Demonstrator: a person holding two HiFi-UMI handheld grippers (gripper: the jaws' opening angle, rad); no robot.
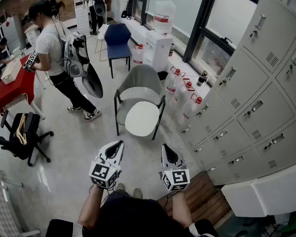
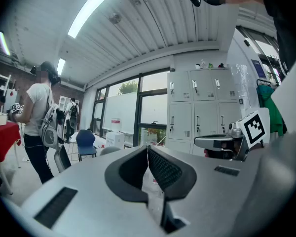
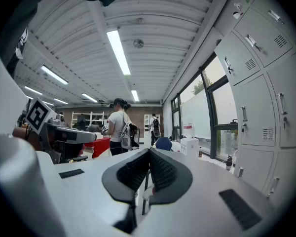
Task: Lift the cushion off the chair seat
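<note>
Centrally, a grey chair (image 1: 138,83) is standing on the floor (image 1: 74,181), and the round white cushion (image 1: 142,118) is lying flat on its seat, sitting toward the seat's front edge. Nearer the camera, the person is holding the left gripper (image 1: 120,143) and the right gripper (image 1: 165,146) side by side above the floor, both pointing toward the chair and both well apart from the cushion. As the left gripper view is showing, the jaws of the left gripper (image 2: 148,150) are resting together with nothing between them; the right gripper view is showing the right gripper (image 3: 149,155) with its jaws likewise pressed together and empty. Along the right side of the room, a bank of grey lockers (image 1: 256,98) is standing, with several water bottles (image 1: 180,85) grouped on the floor between its foot and the chair. Beyond the chair, a blue chair (image 1: 117,39) and a white water dispenser (image 1: 159,46) are standing by the window. At the left, a person wearing a backpack (image 1: 52,48) is standing beside a red desk (image 1: 15,88), and a black office chair (image 1: 22,132) is standing in front of that desk's near corner.
</note>
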